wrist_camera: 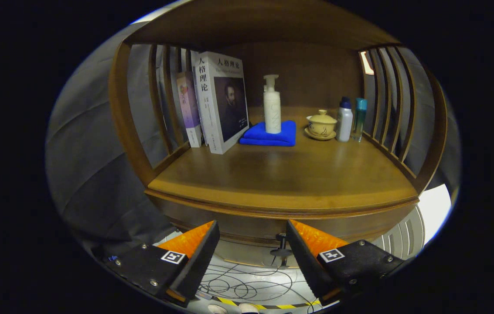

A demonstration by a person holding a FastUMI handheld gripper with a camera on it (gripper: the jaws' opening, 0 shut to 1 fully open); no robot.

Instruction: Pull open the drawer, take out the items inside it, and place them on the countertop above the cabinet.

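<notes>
The wooden cabinet has a broad countertop under a slatted shelf frame. Below its front edge is the drawer front, with a small dark knob sticking out. The drawer looks closed, and its inside is hidden. My gripper is open and holds nothing. Its two fingers are spread wide in front of the drawer. The knob sits just inside the right finger, apart from it. The left finger is well to the knob's left.
At the back of the countertop stand several books, a white pump bottle on a folded blue towel, a lidded tea bowl and two small bottles. Cables and striped tape lie on the floor below.
</notes>
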